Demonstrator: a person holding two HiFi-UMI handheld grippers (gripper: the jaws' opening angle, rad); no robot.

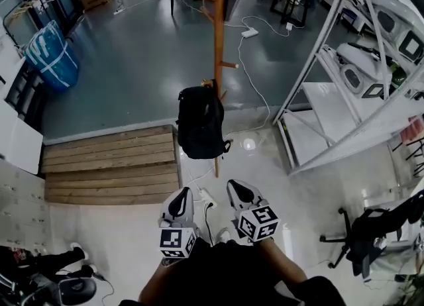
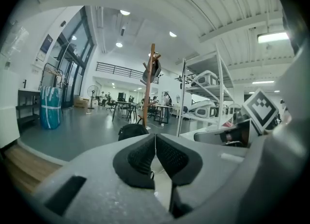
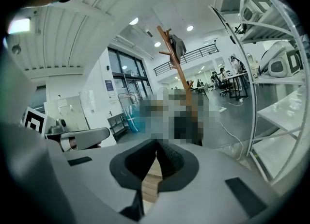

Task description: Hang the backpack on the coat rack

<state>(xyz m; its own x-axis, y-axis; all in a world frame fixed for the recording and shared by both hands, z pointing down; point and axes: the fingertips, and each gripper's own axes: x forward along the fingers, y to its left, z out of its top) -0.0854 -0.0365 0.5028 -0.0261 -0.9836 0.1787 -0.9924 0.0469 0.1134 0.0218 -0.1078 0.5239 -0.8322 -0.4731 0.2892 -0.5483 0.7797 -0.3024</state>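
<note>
My left gripper [image 1: 179, 200] and right gripper [image 1: 240, 193] sit side by side, both shut tight on nothing. A white plug strip [image 1: 208, 198] lies on the floor [image 1: 265, 165] between them. Straight ahead, well apart, the backpack [image 1: 201, 122] hangs from a low peg of the rack [image 1: 218, 26]. Wooden steps [image 1: 112, 165] lie ahead-left, white shelving [image 1: 344, 99] ahead-right, and a chair [image 1: 371, 232] to my right. Beyond is grey floor, a blue bag [image 1: 52, 56] and desks.
</note>
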